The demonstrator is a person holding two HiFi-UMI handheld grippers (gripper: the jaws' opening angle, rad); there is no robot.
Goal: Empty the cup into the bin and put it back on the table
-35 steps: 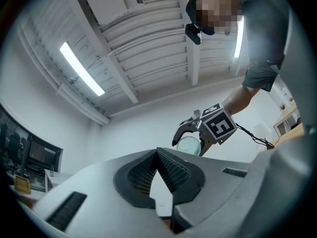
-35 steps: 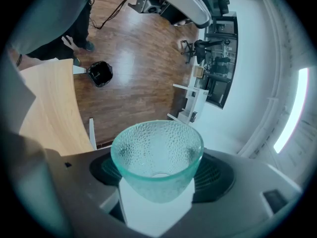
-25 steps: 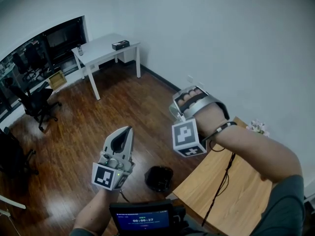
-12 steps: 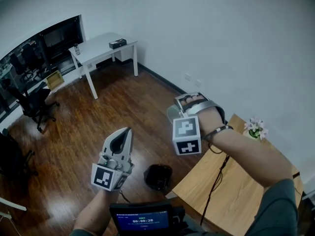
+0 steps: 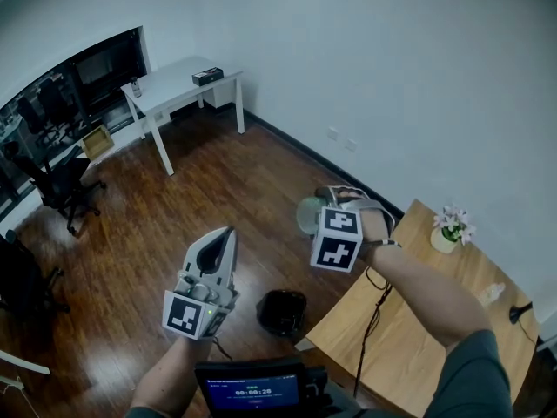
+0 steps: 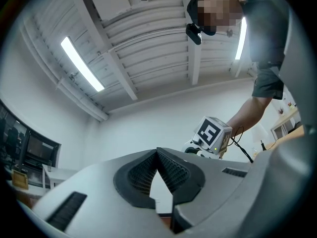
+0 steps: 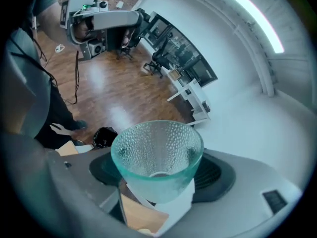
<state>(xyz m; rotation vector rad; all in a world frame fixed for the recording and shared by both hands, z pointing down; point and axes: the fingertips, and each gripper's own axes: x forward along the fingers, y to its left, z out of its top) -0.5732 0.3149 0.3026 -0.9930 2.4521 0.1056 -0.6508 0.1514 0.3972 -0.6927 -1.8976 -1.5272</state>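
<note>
A dark wooden floor [image 5: 218, 190] was seen under both grippers, with a white wall [image 5: 392, 77] behind it. A white desk [image 5: 178, 87] with a small black box [image 5: 207, 77] on it stood far off beside that wall. A black office chair [image 5: 61, 185] was placed at the left, near dark windows. A light wooden table [image 5: 418, 338] was cut off by the lower right edge, and a small pot of flowers [image 5: 450, 231] stood at its far corner. A black bin [image 5: 281, 313] stood on the floor just beside the near corner of the table. A small screen [image 5: 251, 388] was seen at the bottom edge.

The left gripper [image 5: 226, 233] was held in the air left of the bin, well apart from the cup. Its jaws were closed together at the tips, with nothing between them.

The cup [image 7: 157, 155] was gripped by the right gripper [image 5: 320, 212], whose jaws stood wide on its lower part. It was held in the air over the floor, off the left edge of the table. In the right gripper view the bin was seen lower and to the left of it.

The cup was made of clear, pale green glass with a dimpled surface, and it flared from a narrow base to a wide round mouth.

In the head view most of the cup was covered by the right gripper and its marker cube [image 5: 337, 240], so only a pale round part was shown. Whether anything lay at its bottom could not be judged. Whether it hung exactly above the bin could not be told either. Two small things near the right edge of the table were too small to be named.
</note>
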